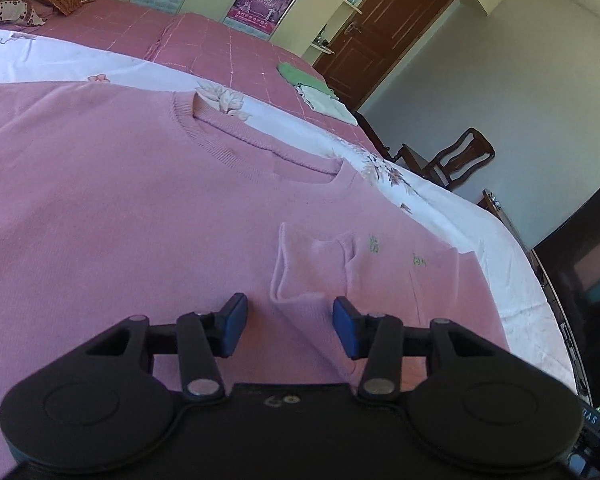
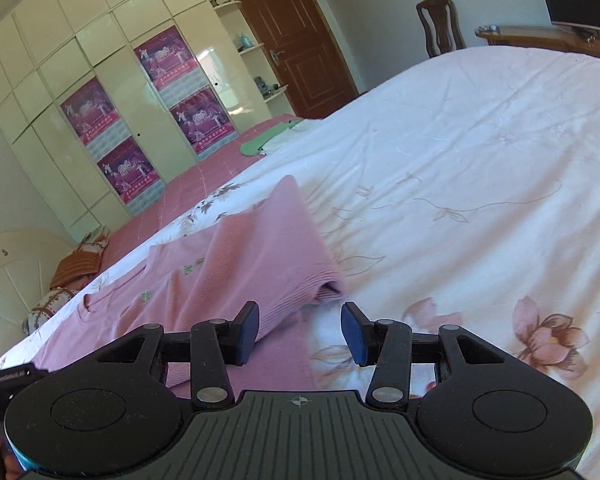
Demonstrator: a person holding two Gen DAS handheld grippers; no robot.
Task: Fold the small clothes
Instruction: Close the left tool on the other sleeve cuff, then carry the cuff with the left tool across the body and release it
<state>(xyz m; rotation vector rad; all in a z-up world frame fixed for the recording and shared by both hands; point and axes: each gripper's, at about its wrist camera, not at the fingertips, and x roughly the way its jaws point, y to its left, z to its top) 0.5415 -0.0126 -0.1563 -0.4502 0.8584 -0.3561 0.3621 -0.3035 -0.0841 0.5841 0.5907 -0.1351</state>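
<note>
Left wrist view looks across a pink knit sweater (image 1: 120,208) spread flat on a white floral bedsheet (image 1: 452,216). Its ribbed neckline faces the far side, and one sleeve (image 1: 316,268) is folded back over the body, its cuff lying just ahead of the left claw (image 1: 290,326). That claw stands wide open with nothing between its blue pads (image 1: 236,324); the sleeve's fabric shows in the gap below them, but whether the pads touch it cannot be told. Small green embroidered marks sit on the sweater just right of the folded sleeve. Farther back lies a pink checked bedcover (image 1: 220,52), with a green cloth (image 1: 300,76) on top of a white one near its right edge, and patterned pillows (image 1: 16,4) at the far left. A brown door (image 1: 380,28), a wooden chair (image 1: 456,156) and a dark television screen (image 1: 580,272) stand to the right.

Right wrist view shows the right claw (image 2: 300,336) equally wide open and empty, hovering over the sweater's near right edge, where the pink knit meets the sheet. The ribbed hem (image 2: 284,248) is turned over into a raised fold just beyond the fingertips. Cream wardrobe doors (image 2: 60,92) with purple posters (image 2: 88,110) fill the far left.
</note>
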